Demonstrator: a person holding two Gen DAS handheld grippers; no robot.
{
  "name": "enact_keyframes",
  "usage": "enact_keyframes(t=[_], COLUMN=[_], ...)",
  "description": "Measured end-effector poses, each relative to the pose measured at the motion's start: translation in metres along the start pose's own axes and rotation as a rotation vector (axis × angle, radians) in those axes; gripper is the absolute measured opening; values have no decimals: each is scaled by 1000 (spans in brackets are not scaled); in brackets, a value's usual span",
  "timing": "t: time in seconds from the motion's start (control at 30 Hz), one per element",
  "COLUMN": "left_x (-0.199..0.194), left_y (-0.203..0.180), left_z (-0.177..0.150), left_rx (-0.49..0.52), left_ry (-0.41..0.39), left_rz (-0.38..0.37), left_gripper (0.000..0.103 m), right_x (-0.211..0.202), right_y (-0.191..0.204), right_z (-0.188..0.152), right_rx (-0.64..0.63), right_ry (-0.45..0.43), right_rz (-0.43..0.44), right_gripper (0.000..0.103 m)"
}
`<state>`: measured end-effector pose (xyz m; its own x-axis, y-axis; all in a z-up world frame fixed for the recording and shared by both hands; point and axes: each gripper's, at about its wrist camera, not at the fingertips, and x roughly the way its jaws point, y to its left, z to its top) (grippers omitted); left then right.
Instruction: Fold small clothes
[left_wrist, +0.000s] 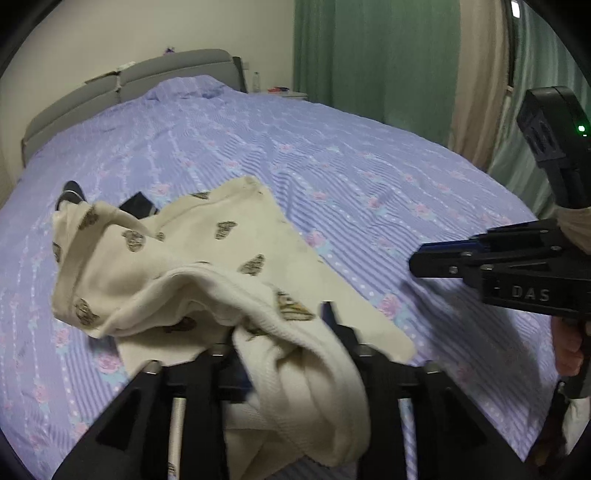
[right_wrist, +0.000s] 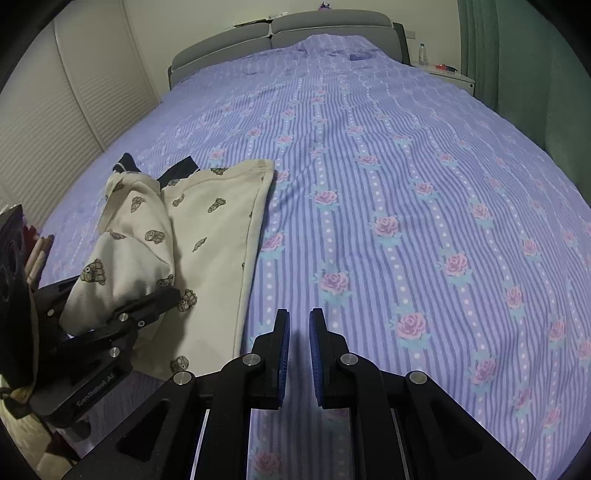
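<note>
Cream clothing (right_wrist: 214, 236) printed with small brown bear figures lies on the purple bedspread (right_wrist: 406, 184), a striped cover with pink roses, toward the foot of the bed and on the side nearer the louvered wardrobe doors (right_wrist: 74, 103). Part of the garment is spread flat with a straight hem facing the open middle of the bedspread, while another part is bunched and lifted off that flat layer. The left gripper (right_wrist: 155, 301) has its jaws closed on this lifted fold, and in the left wrist view the ribbed cream fabric drapes thickly over and between its fingers (left_wrist: 334, 321), hiding most of them. A dark item (right_wrist: 177, 168) pokes out from under the far edge of the garment, toward the grey headboard (right_wrist: 332, 26); what it is cannot be told. The right gripper (right_wrist: 299, 321) hovers over bare bedspread just beside the garment's straight hem, its blue-padded jaws standing a narrow gap apart with nothing between them. Green curtains (left_wrist: 369, 55) hang beyond the bed's far side, near a white nightstand (right_wrist: 450, 75).
</note>
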<state>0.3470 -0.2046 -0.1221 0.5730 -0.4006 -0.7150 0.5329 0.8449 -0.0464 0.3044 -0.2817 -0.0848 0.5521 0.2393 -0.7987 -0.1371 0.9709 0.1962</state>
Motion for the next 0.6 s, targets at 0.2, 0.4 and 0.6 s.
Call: enact_keyframes(t=[0.2, 0.4, 0.6], left_x=[-24, -69, -119], left_y=[-20, -27, 23], left_z=[-11, -36, -56], left_rx=[79, 137, 10], left_ry=[-31, -72, -111], left_rz=[-50, -73, 15], left_gripper=[70, 73, 74], right_x=[-4, -20, -33], right_y=[0, 11, 68], right_z=[-5, 5, 22], right_rx=[13, -21, -198], right_ry=[-9, -44, -95], right_rz=[6, 13, 45], right_gripper=[12, 18, 44])
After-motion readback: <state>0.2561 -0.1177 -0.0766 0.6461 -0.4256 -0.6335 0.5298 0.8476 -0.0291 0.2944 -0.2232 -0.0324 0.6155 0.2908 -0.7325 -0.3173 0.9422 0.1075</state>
